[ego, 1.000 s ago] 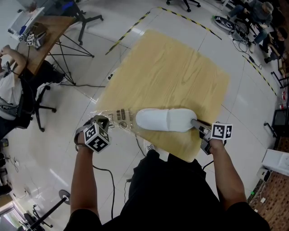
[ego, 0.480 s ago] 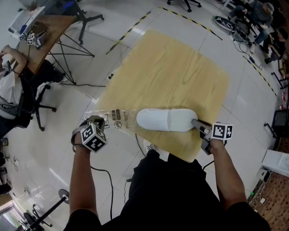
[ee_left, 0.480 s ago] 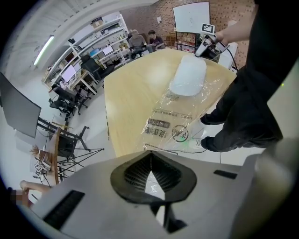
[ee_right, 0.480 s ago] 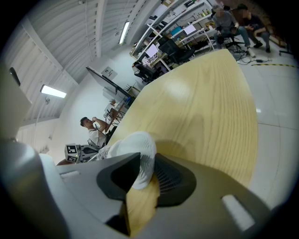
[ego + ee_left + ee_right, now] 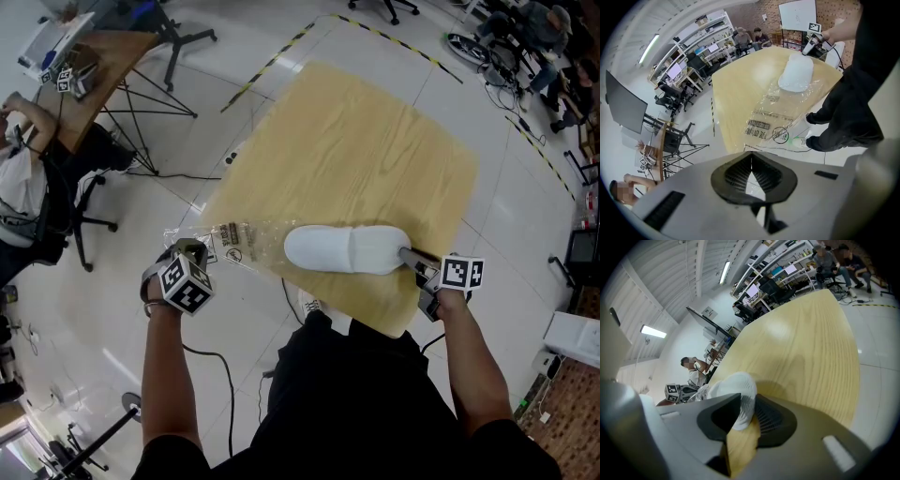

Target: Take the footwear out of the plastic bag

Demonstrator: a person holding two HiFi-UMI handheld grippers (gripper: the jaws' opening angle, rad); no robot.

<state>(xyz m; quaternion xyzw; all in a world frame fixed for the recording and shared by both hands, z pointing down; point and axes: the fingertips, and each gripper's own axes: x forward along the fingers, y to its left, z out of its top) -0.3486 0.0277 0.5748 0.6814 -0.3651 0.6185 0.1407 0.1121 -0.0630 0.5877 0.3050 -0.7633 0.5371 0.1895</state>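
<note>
A white slipper (image 5: 347, 248) lies on the wooden table (image 5: 356, 141) near its front edge. My right gripper (image 5: 413, 259) is shut on its heel; in the right gripper view the slipper's (image 5: 738, 389) white fabric sits pinched between the jaws of the right gripper (image 5: 745, 416). A clear printed plastic bag (image 5: 236, 241) stretches from the slipper's toe out past the table's left edge. My left gripper (image 5: 193, 253) is shut on the bag's far end. In the left gripper view the bag (image 5: 776, 117) runs taut from the left gripper (image 5: 751, 176) to the slipper (image 5: 797, 75), its mouth still at the toe.
A person sits at a desk (image 5: 89, 56) at the far left beside an office chair (image 5: 80, 220). Black stand legs (image 5: 141, 112) stand by the table's left corner. Yellow-black tape (image 5: 267, 66) marks the floor. A cable (image 5: 225, 375) trails below my left arm.
My left gripper has moved left and away from the table with the bag's end, so the bag has slid further off the slipper. The right gripper and slipper have stayed put.
</note>
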